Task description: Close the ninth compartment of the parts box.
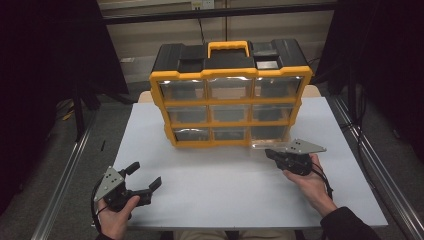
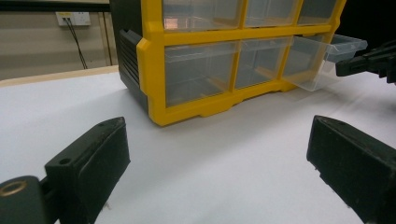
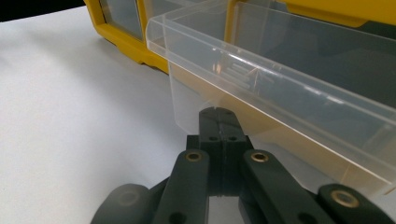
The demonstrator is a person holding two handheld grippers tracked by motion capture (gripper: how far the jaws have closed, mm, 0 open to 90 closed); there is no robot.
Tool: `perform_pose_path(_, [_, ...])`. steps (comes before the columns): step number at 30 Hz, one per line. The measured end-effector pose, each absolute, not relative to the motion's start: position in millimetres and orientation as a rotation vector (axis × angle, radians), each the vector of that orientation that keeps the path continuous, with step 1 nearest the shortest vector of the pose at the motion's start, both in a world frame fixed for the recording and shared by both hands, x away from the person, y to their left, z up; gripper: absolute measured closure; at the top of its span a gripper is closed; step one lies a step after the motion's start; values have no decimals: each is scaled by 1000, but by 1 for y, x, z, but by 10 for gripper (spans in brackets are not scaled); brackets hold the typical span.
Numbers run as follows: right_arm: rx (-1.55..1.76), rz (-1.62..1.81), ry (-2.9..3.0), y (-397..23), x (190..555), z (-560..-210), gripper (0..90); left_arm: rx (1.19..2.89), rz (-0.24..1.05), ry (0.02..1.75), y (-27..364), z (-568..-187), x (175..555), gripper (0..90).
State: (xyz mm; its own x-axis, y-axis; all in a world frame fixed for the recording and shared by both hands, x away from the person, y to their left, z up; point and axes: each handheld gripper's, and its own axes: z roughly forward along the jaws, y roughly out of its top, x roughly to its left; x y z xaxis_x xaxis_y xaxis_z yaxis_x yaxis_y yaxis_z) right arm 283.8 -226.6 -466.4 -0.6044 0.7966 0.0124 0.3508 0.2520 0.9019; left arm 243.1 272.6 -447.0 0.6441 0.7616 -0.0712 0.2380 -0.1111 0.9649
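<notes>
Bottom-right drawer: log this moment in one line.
bottom-right drawer: pulled partly out of organizer | right claw: shut on drawer front | left claw: open, idle over table

Hidden and cut off
The clear drawer (image 3: 280,88) runs off the right gripper view's edge; what the closed right gripper (image 3: 218,122) pinches is hidden.

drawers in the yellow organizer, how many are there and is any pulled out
9, in three rows of three on the front of the organizer. Eight sit flush; the bottom right drawer is pulled out, with the right gripper shut at its front.
</notes>
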Motion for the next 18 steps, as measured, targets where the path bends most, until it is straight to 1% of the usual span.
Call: perform_pose_path(18, [1049,1322,2061,-227,289,-468,900,1664,545,831,274,-447,244,53])
